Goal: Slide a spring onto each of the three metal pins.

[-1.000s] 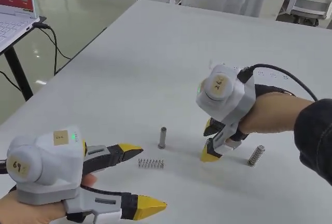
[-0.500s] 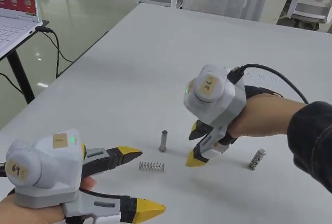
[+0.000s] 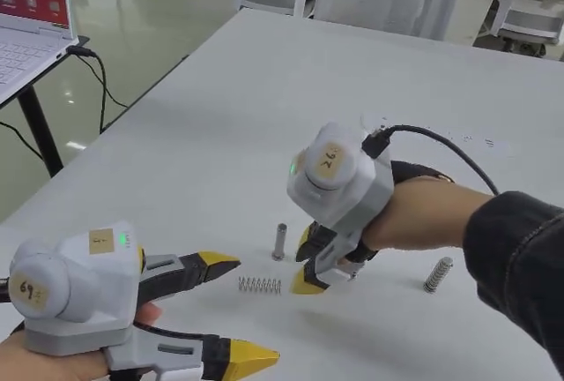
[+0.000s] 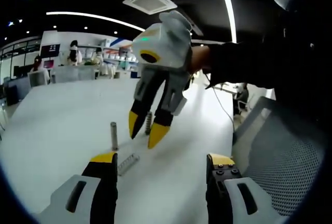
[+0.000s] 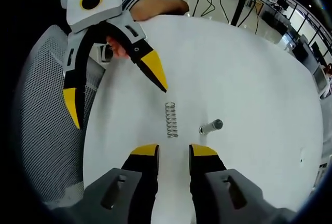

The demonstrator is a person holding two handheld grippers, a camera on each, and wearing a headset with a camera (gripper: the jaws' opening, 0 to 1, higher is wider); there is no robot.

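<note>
From the head view, my right gripper [image 3: 307,263] hangs over the white tabletop [image 3: 220,125], jaws slightly parted and holding nothing, just right of the short grey metal pin [image 3: 280,242] standing upright. The loose coiled steel spring [image 3: 259,285] lies flat below the pin. A second spring [image 3: 437,274] stands farther right. My left gripper [image 3: 240,310] is spread wide, empty.

In the left gripper view, my jaws gape, with the spring [image 4: 128,163] and pin [image 4: 113,135] ahead.

In the right gripper view, my narrow-gapped jaws point at the spring [image 5: 170,119], the pin [image 5: 211,126] beside it.
</note>
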